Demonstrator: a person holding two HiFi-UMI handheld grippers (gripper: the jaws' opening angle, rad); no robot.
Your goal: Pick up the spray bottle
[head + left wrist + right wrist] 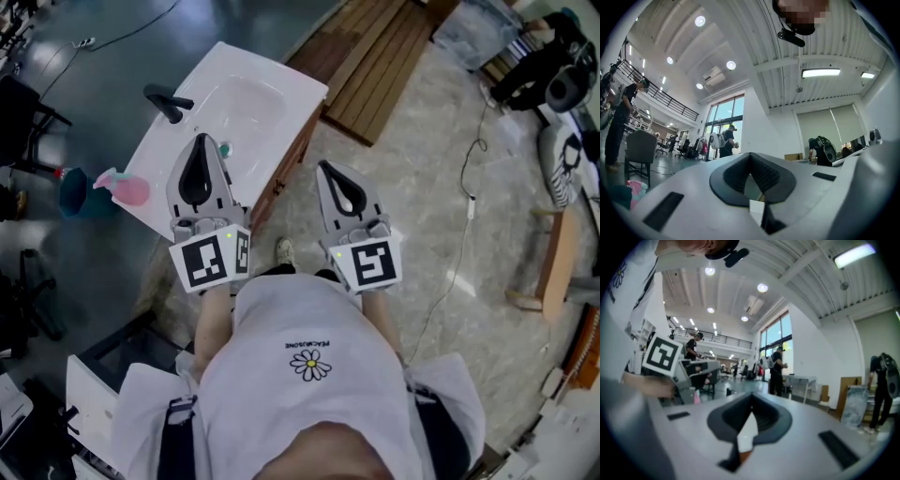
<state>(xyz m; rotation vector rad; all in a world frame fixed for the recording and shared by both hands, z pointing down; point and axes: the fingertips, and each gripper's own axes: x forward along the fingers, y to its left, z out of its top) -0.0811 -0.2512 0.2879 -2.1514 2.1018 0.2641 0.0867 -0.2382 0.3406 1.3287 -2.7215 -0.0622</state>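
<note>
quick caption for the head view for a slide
Person holds left tongs and right tongs, both shut and empty, near a white sink counter; pink spray bottle sits untouched on its corner.

L hand-held gripper [201,141] jaws together, empty, R hand-held gripper [322,167] same, side by side, pointing fwd

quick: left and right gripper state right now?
Left gripper: closed, holding nothing.
Right gripper: closed, holding nothing.

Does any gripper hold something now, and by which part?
Nothing is held. The left gripper and right gripper are shut and empty; the spray bottle is apart from both.
</note>
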